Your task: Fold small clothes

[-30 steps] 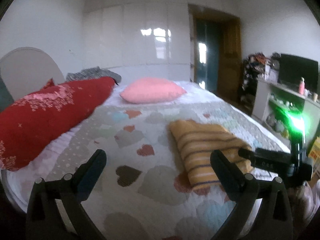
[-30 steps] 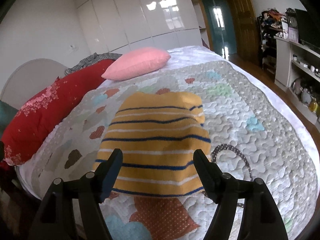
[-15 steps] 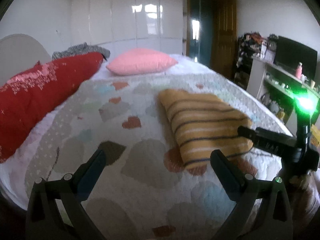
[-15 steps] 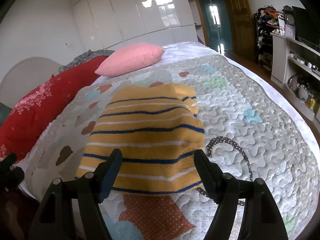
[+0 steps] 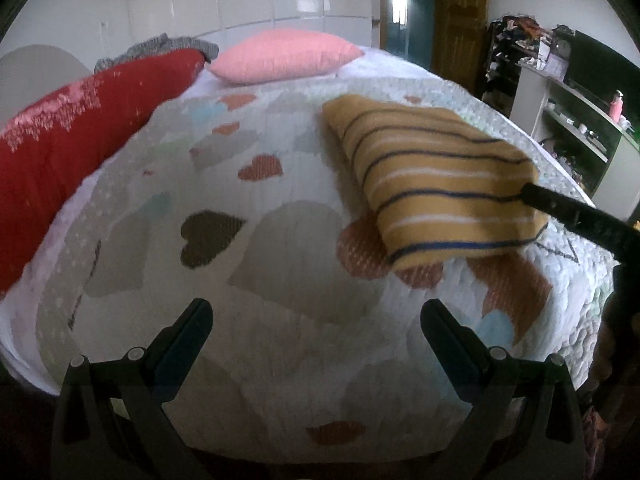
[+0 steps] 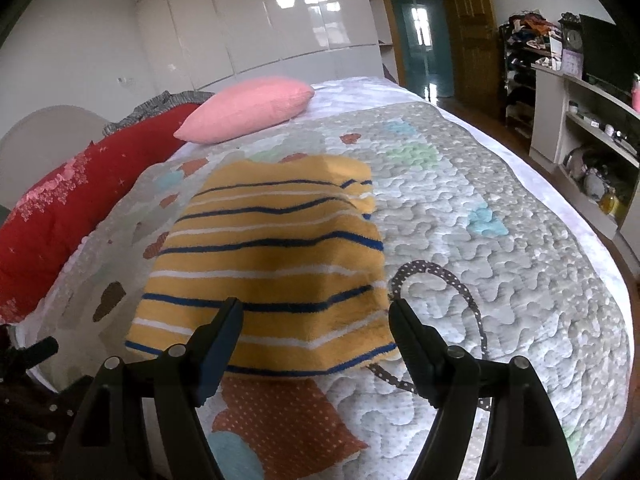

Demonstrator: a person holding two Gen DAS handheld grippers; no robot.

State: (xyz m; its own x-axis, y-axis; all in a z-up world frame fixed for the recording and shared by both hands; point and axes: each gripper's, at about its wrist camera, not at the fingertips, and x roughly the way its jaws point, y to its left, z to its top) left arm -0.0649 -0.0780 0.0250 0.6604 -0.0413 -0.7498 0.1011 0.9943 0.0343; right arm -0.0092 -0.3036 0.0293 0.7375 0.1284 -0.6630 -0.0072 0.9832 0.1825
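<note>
Folded yellow striped garment (image 6: 272, 256) lies flat on the patchwork quilt (image 6: 500, 248) of the bed, near its front edge. Right gripper (image 6: 316, 316) hovers at the garment's 6 o'clock edge, fingers wide apart, holding nothing. Left gripper (image 5: 316, 320) sits over bare quilt at the garment's 8 o'clock, fingers wide apart, empty. Pink pillow (image 6: 248, 110) lies at 12 o'clock, red bolster (image 6: 80, 196) at 10 o'clock.

A quilted bedspread with heart patches (image 5: 280, 240) covers the bed. A plump pink pillow (image 5: 284, 54) lies beside a long red patterned bolster (image 5: 72, 136); white glossy wardrobe doors (image 6: 256, 20) stand behind.
</note>
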